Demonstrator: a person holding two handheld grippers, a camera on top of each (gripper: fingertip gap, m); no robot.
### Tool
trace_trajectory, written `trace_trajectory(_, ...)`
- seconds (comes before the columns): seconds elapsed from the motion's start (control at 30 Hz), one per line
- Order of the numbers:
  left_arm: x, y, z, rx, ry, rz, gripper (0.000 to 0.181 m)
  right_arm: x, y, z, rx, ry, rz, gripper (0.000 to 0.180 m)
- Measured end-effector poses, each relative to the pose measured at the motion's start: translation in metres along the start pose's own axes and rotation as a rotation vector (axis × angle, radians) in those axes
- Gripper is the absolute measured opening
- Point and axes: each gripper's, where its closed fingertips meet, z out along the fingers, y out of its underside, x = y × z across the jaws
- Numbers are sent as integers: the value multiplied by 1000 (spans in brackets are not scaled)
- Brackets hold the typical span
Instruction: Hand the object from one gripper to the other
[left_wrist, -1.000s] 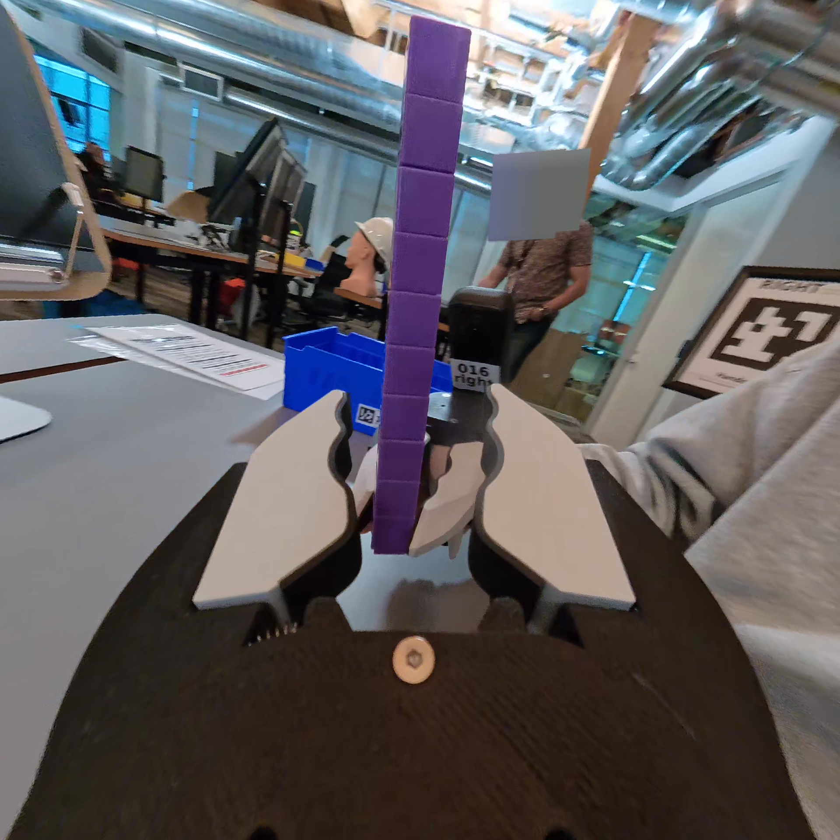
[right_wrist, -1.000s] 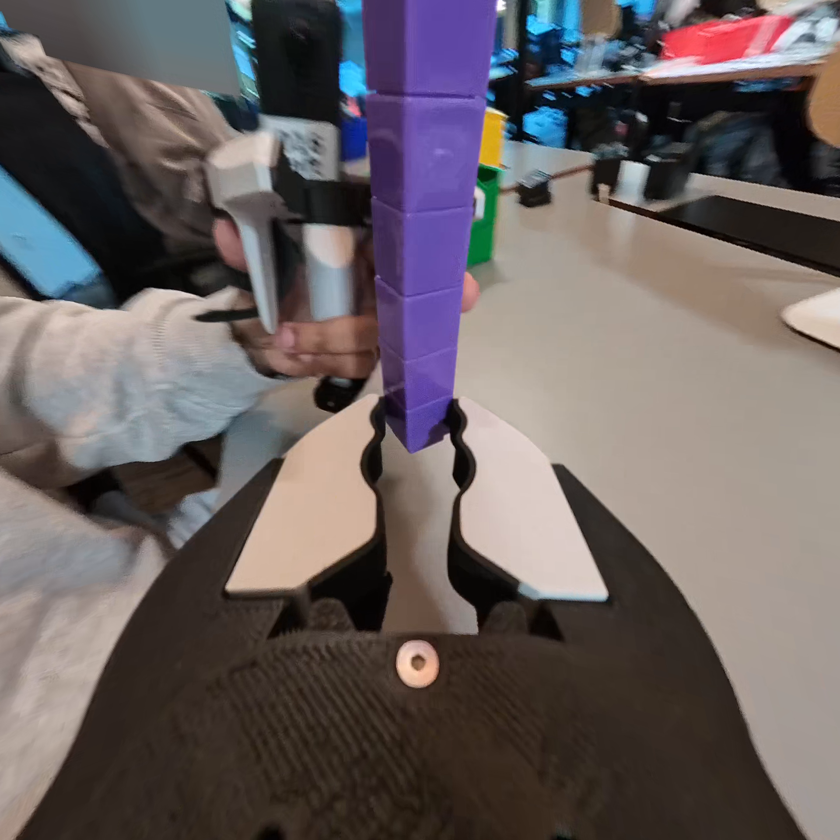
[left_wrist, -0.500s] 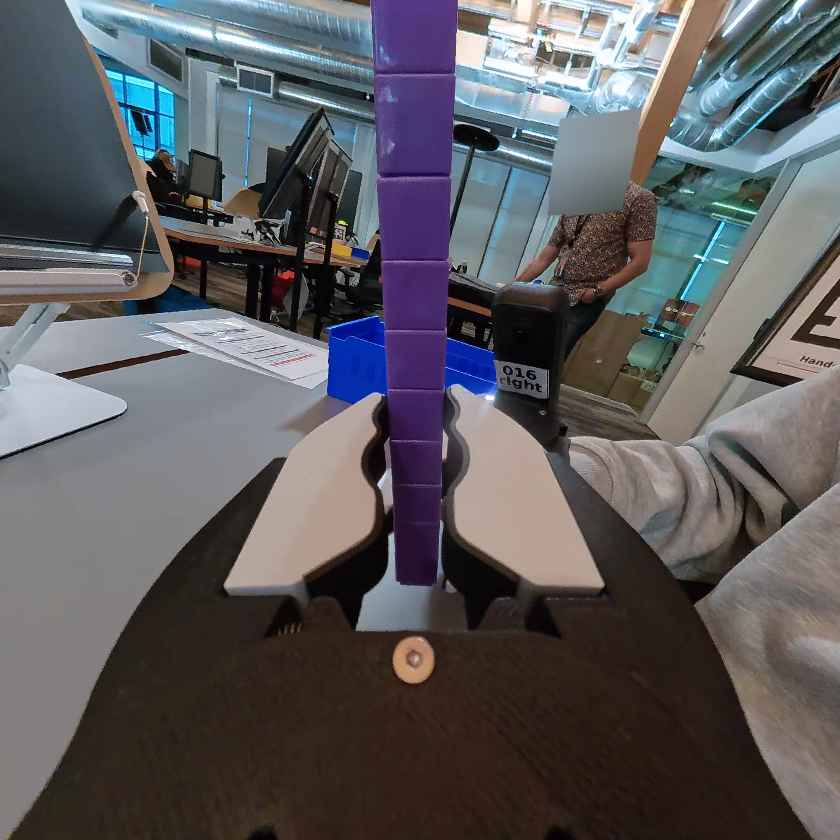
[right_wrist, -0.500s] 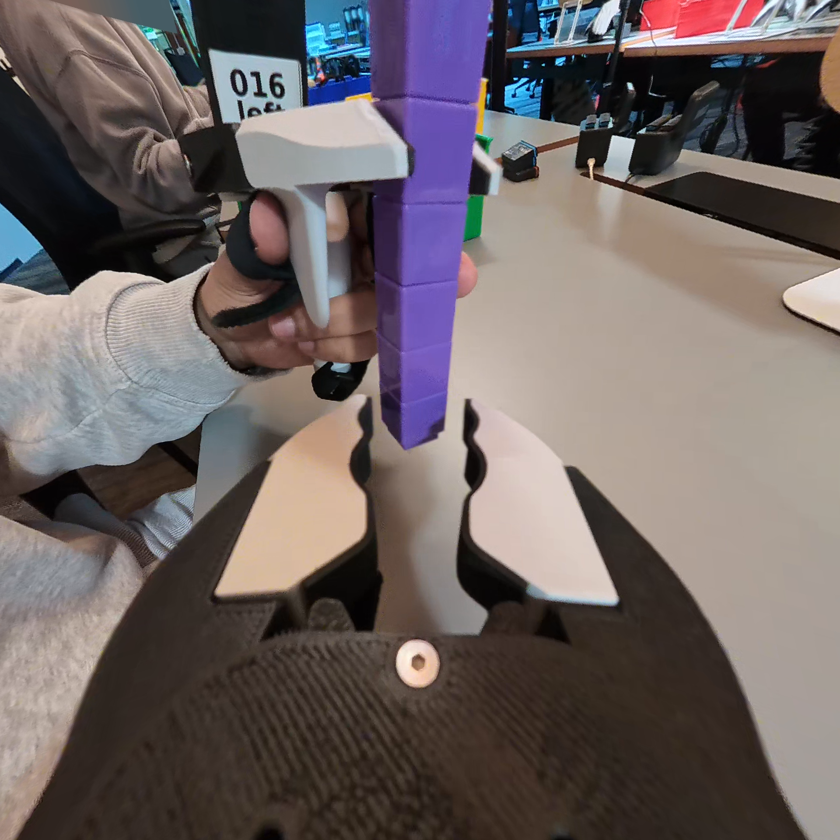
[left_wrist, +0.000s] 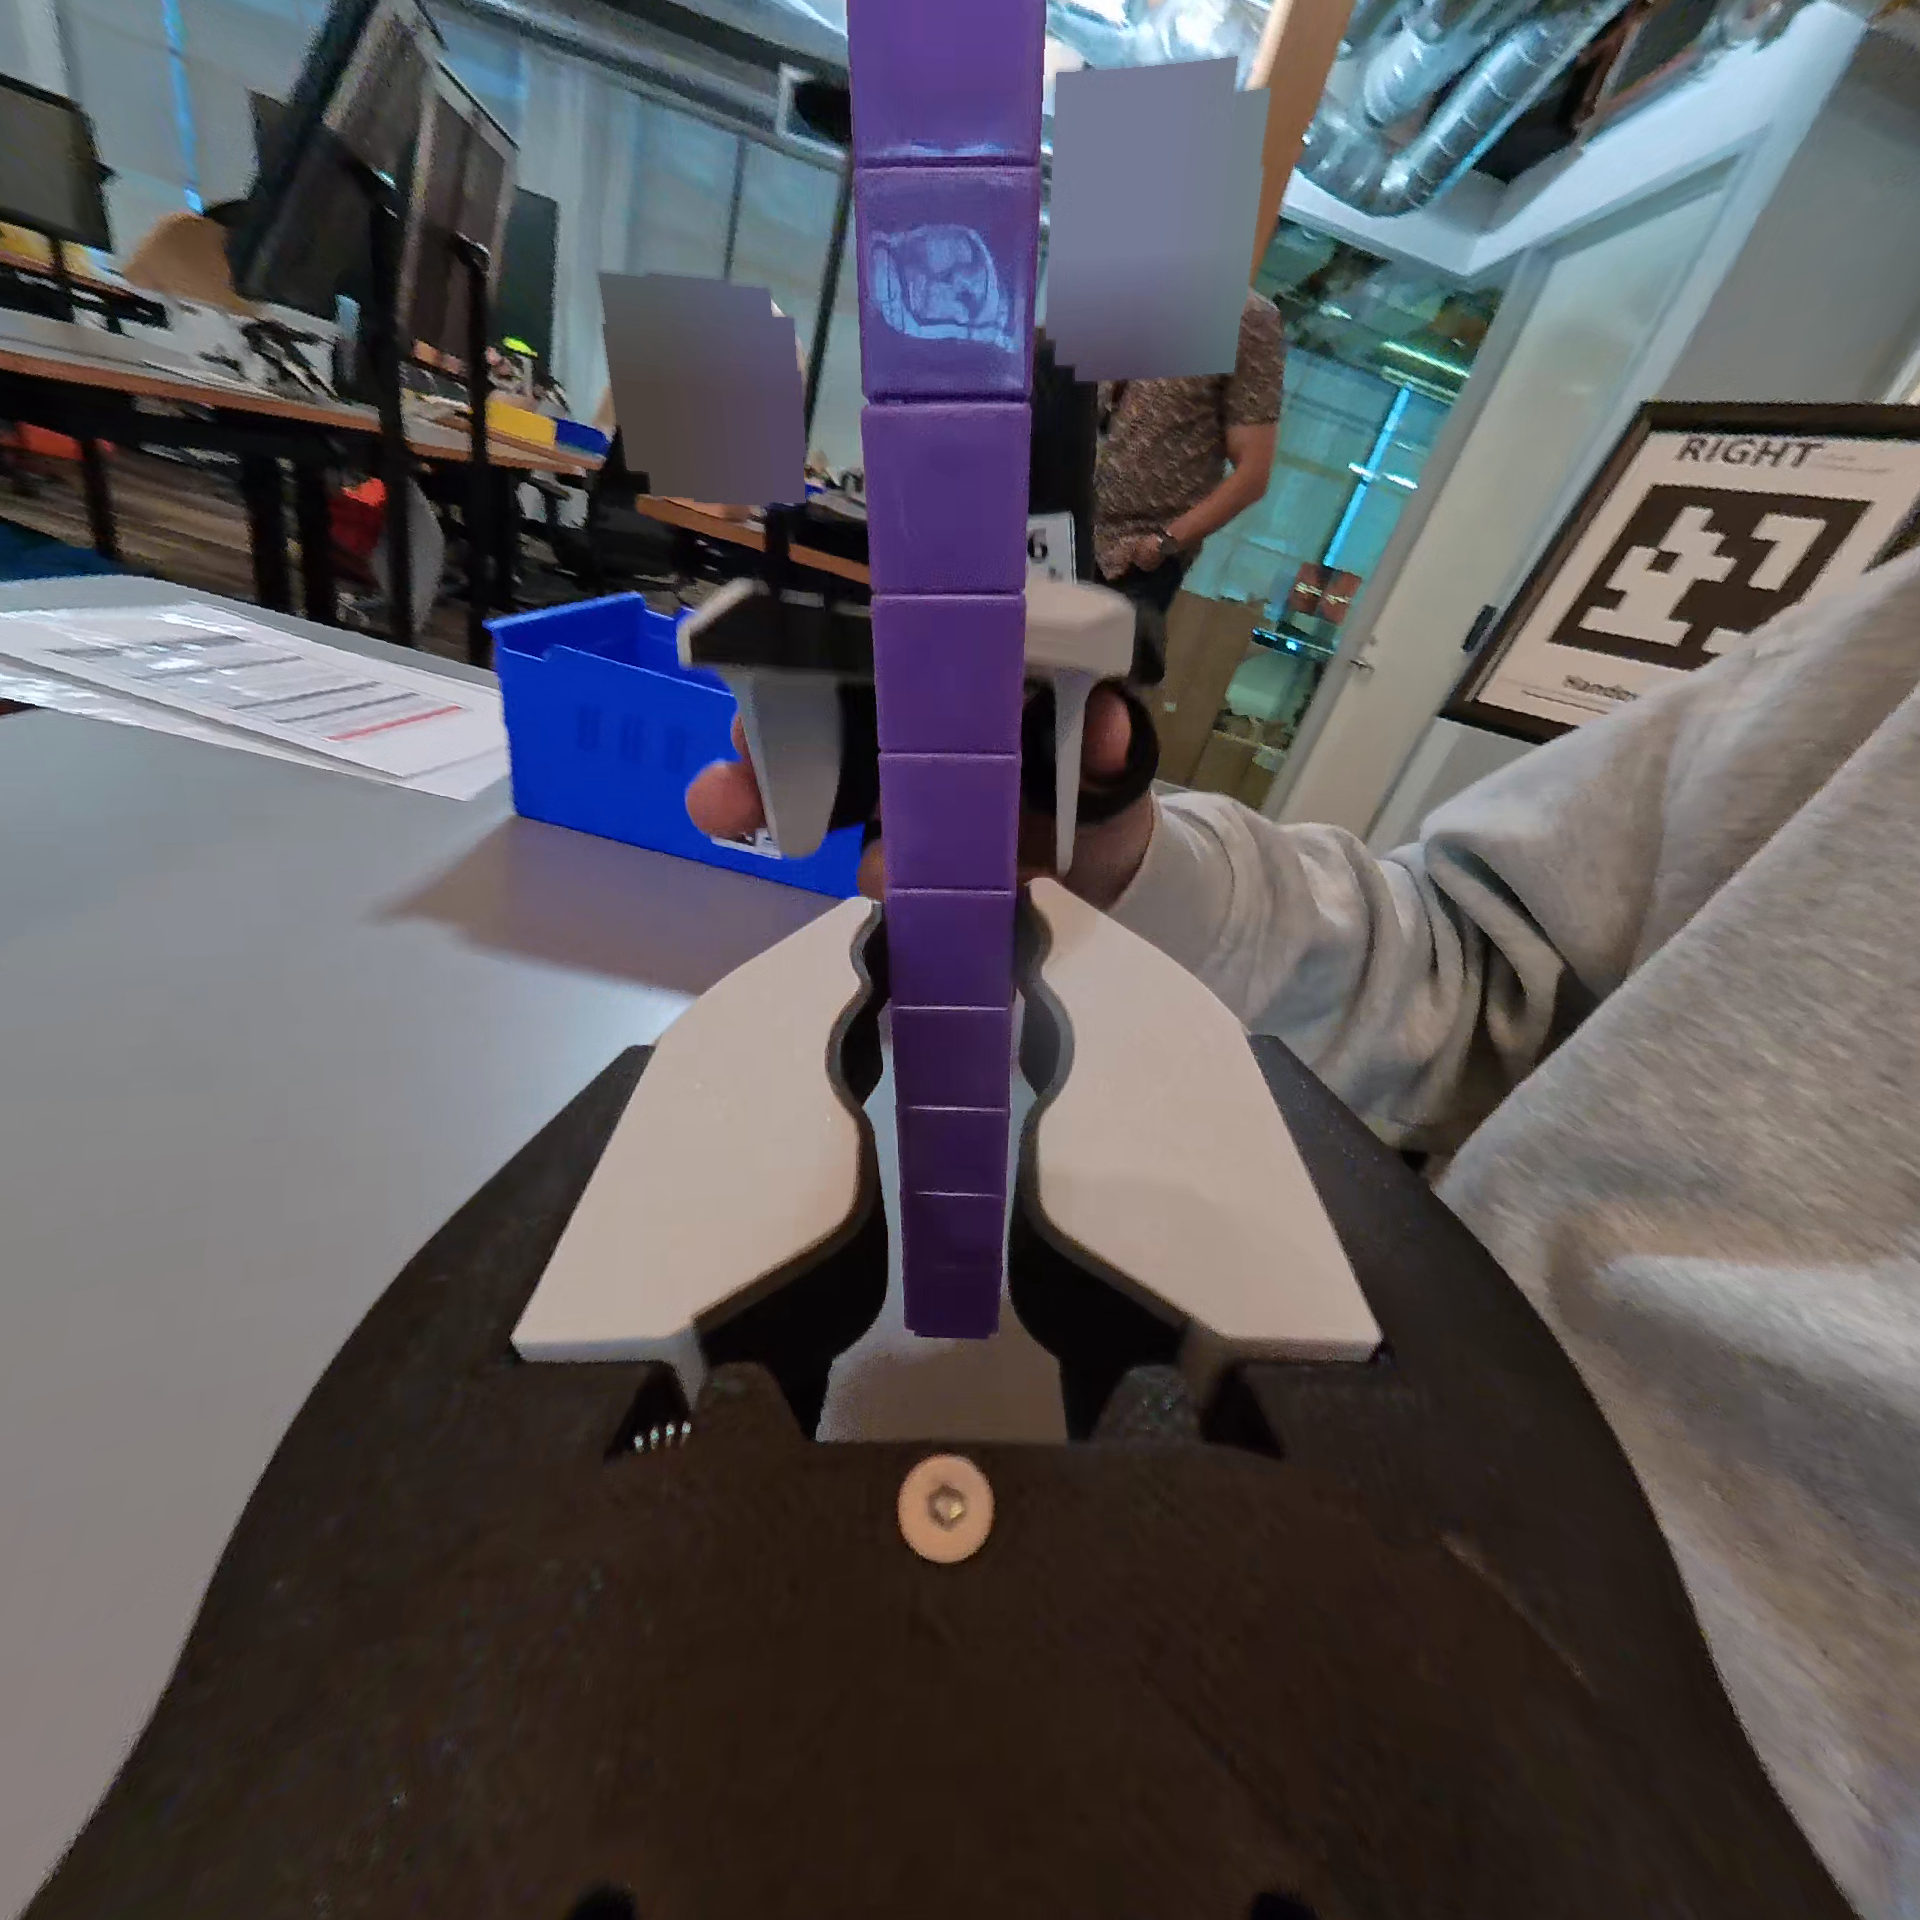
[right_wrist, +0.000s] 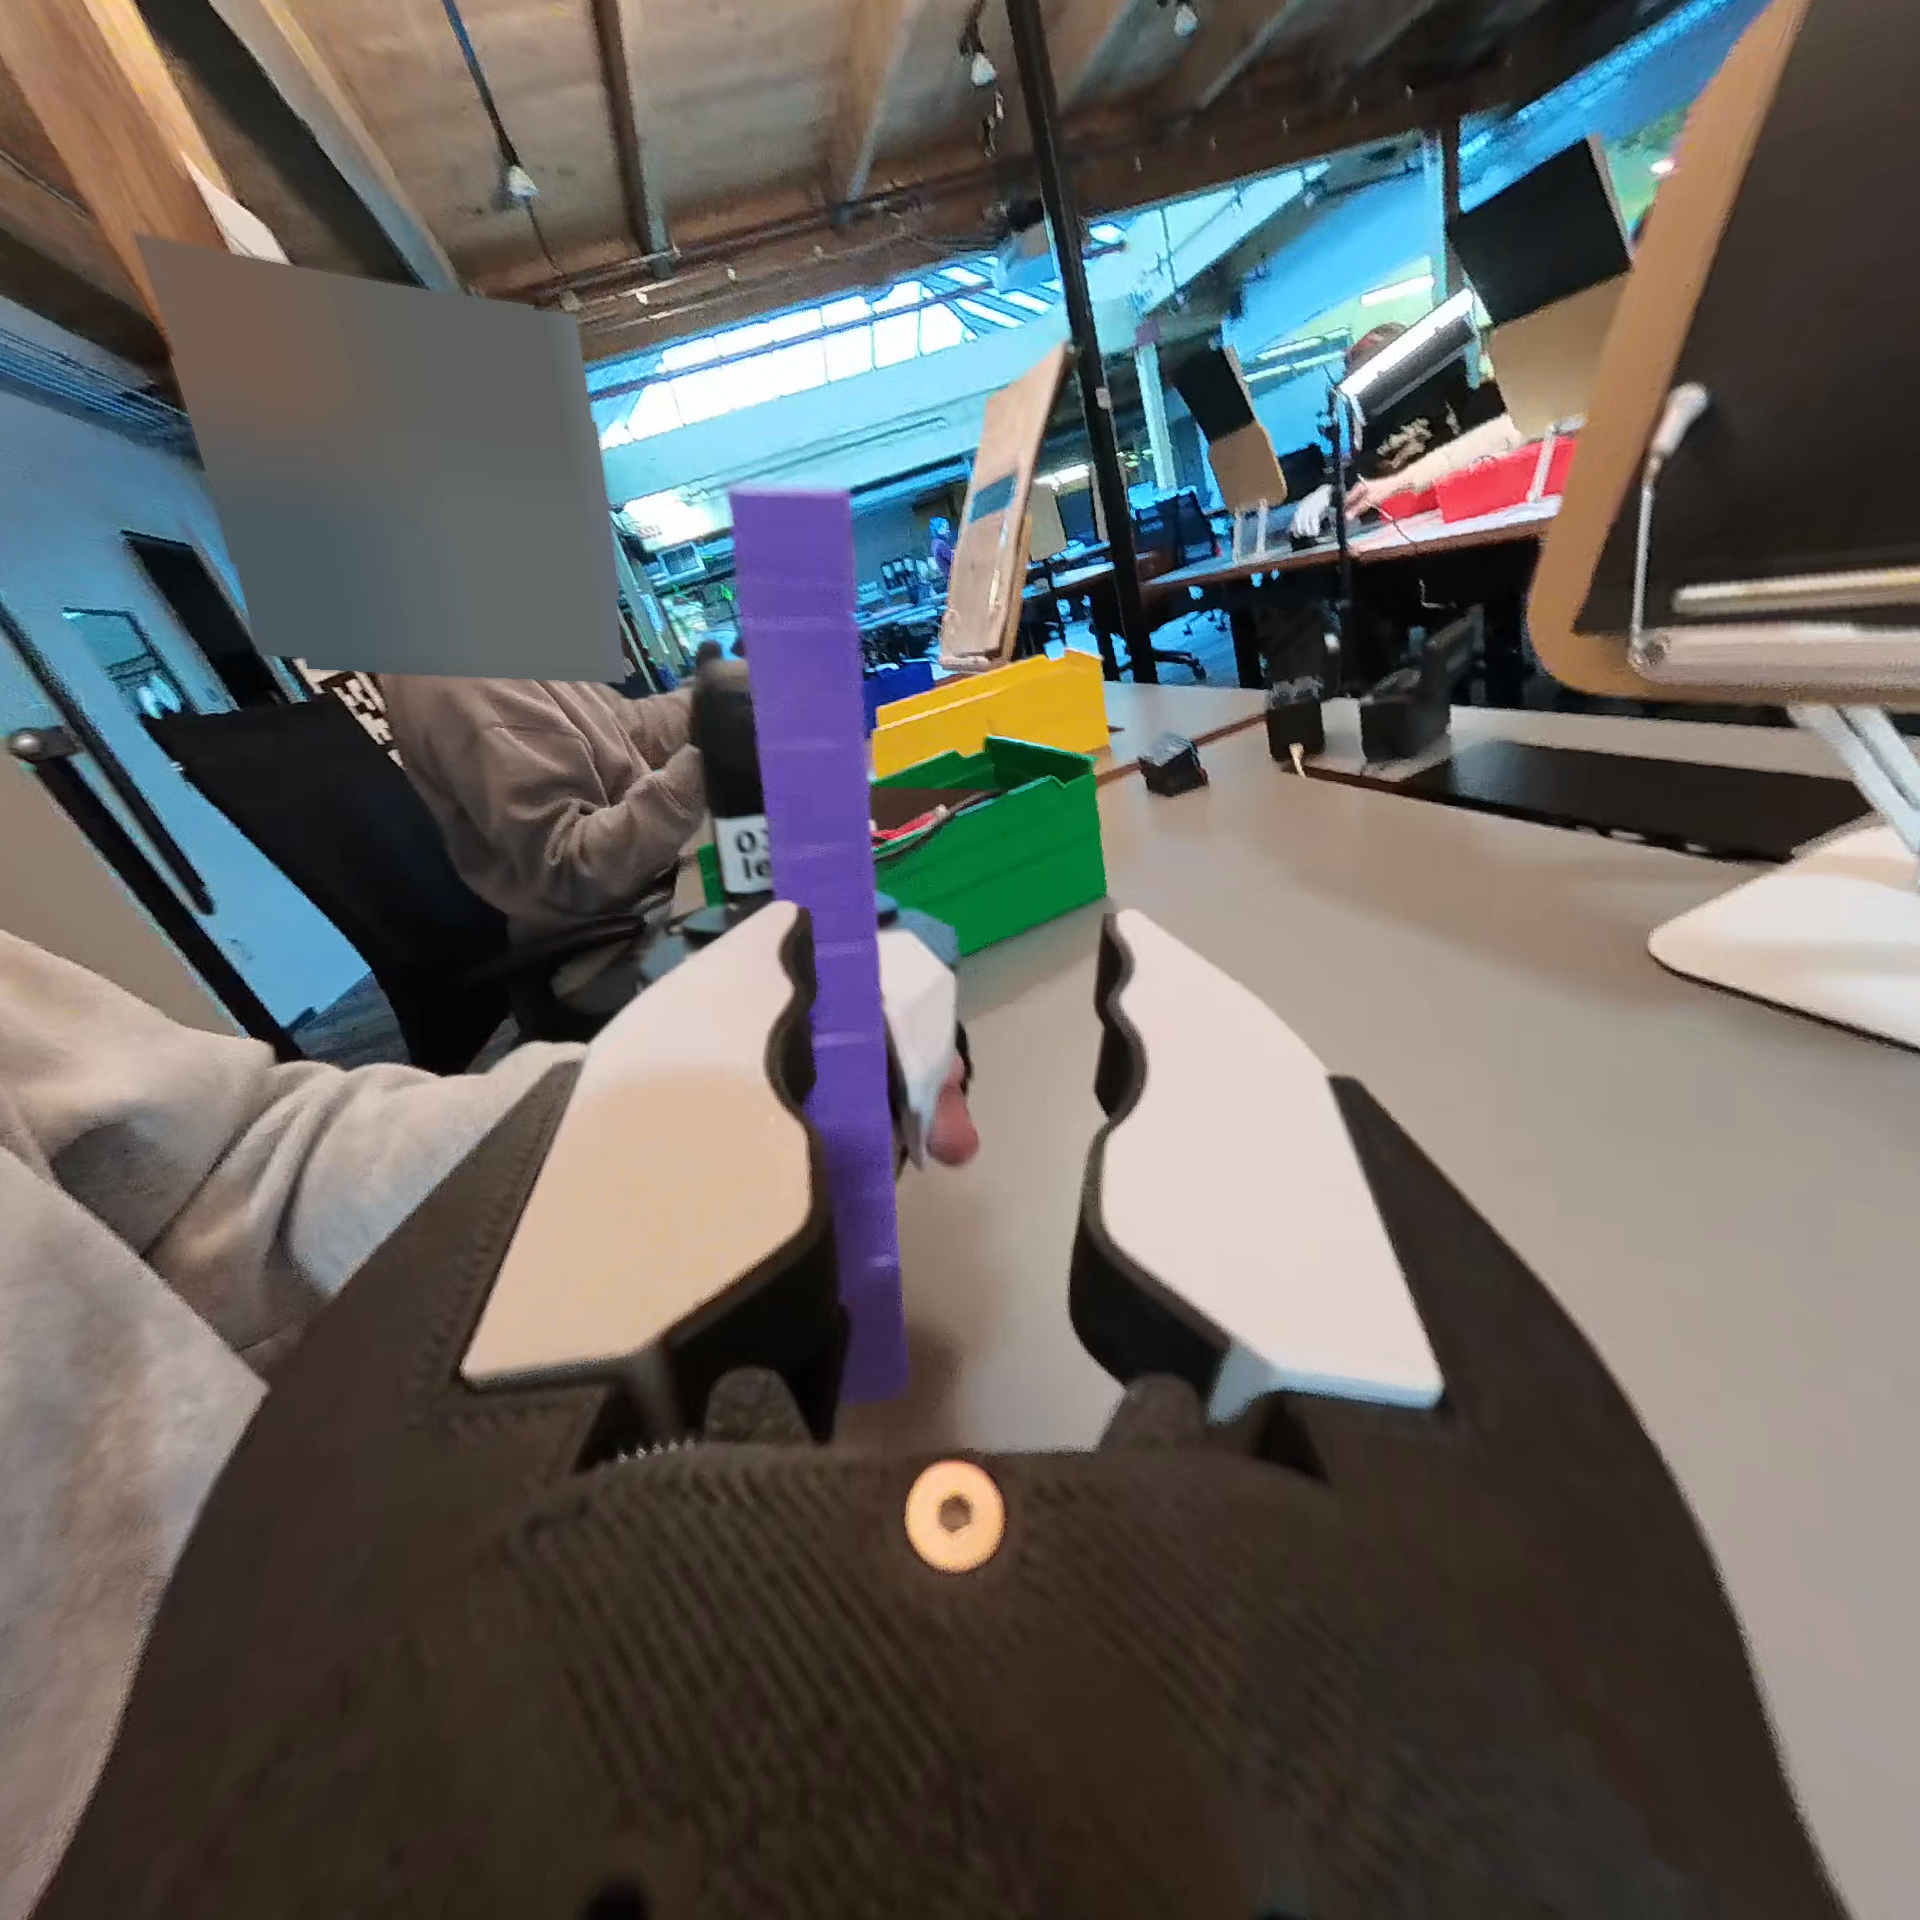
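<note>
A tall stack of purple blocks (left_wrist: 948, 675) stands upright between the fingers of my left gripper (left_wrist: 951, 914), which is shut on its lower part. The stack's top runs out of the left wrist view. My right gripper (left_wrist: 914, 644) shows beyond it, open, with a finger on each side of the stack and not touching it. In the right wrist view the right gripper (right_wrist: 951, 935) is wide open and the stack (right_wrist: 821, 831) stands close by its left finger. The left gripper's white finger (right_wrist: 920, 997) shows behind the stack.
A grey table (left_wrist: 260, 987) lies below both grippers. On it are a blue bin (left_wrist: 603, 727), a paper sheet (left_wrist: 260, 686), a green bin (right_wrist: 997, 852), a yellow bin (right_wrist: 987, 707) and a monitor stand (right_wrist: 1818, 935). People are in the background.
One second ago the right gripper gripped the stack's bottom and the left was open around it. The left gripper has shut on the stack. The right has let go and opened wide.
</note>
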Motion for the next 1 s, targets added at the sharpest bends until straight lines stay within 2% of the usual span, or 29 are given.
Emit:
trace_trajectory(0.3,14,22,17,-67,80,-28,24,-37,-30,1,27,-68,-86,49)
trace_trajectory(0.37,16,25,18,-83,90,-21,24,-37,-34,2,29,-50,-84,43)
trace_trajectory(0.43,17,28,20,-101,90,-8,24,-35,-33,2,13,-27,-92,27)
trace_trajectory(0.57,14,28,18,-108,73,-6,24,-35,-31,2,0,-24,-101,23)
trace_trajectory(0.67,10,23,16,-81,47,-17,51,-34,-31,2,-11,-12,-116,22)
trace_trajectory(0.77,5,20,13,-75,8,11,66,-34,-29,2,-34,-3,-131,22)
trace_trajectory(0.9,4,15,11,-54,0,15,71,-33,-25,3,-69,2,-149,22)
trace_trajectory(1.0,6,11,10,-37,9,16,67,-35,-22,4,-85,-9,-147,22)
